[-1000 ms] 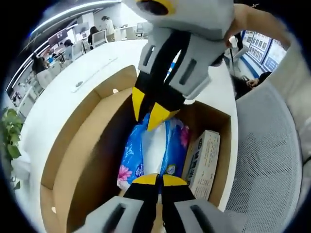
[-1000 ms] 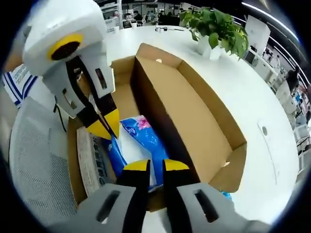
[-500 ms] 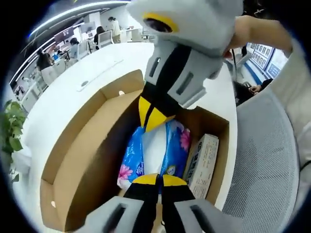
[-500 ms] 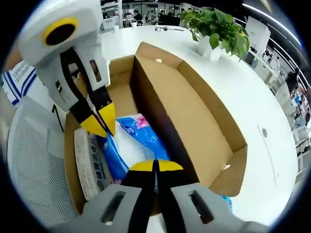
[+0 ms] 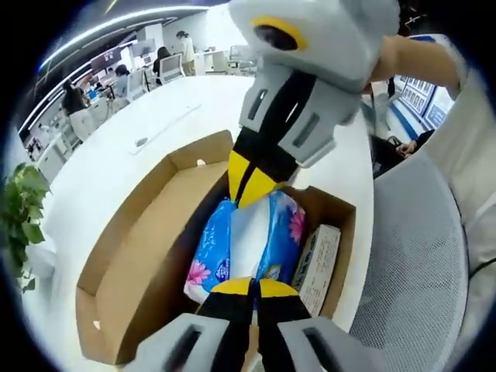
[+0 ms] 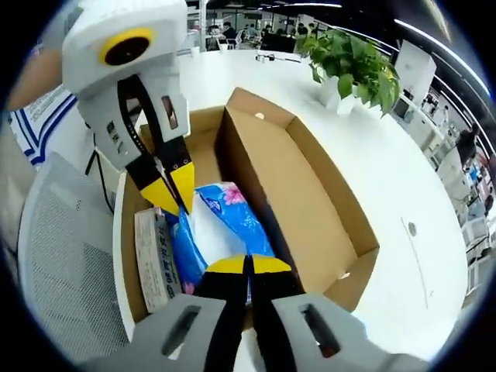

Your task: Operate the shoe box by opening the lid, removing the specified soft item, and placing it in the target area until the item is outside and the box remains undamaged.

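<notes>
A blue flowered soft tissue pack hangs over the open cardboard shoe box, held at both ends. My left gripper is shut on its near end, and my right gripper reaches down from above, shut on its far end. In the right gripper view the pack runs from my right gripper to my left gripper, which grips it from the upper left. The box lies below with its lid folded flat to the side.
A small white printed carton lies inside the box beside the pack. The box sits at the edge of a white table. A grey mesh chair stands close by. A potted plant stands on the table's far side.
My right gripper closed on the pack's end. Both grippers then rose with the pack between them, so the box now looks smaller and farther below.
</notes>
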`<control>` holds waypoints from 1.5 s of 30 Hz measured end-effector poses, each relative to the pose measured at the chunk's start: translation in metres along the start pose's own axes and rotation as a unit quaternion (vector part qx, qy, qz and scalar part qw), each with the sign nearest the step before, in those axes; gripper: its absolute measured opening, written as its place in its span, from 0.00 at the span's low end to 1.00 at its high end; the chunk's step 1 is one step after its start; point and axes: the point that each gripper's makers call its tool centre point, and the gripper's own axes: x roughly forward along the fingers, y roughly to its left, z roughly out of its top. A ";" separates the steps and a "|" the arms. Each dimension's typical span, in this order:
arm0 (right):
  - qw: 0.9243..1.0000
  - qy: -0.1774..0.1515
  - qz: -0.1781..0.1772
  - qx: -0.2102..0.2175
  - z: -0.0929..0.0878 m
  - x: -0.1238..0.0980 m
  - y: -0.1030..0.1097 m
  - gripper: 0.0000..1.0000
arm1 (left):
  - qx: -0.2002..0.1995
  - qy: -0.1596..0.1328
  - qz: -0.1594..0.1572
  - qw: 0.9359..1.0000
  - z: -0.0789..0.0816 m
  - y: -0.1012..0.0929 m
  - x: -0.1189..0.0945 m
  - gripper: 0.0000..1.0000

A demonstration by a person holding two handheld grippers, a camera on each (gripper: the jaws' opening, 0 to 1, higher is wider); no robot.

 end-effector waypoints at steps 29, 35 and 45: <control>0.999 -0.042 -0.016 -0.024 0.028 -0.079 -0.014 0.00 | 0.022 -0.026 -0.005 0.999 0.064 -0.015 -0.050 0.00; 0.999 -0.042 -0.019 -0.018 0.019 -0.096 -0.020 0.00 | 0.031 -0.033 -0.017 0.999 0.086 -0.024 -0.049 0.00; 0.999 -0.034 -0.031 -0.003 -0.007 -0.123 -0.034 0.00 | 0.055 -0.040 -0.038 0.997 0.116 -0.040 -0.035 0.00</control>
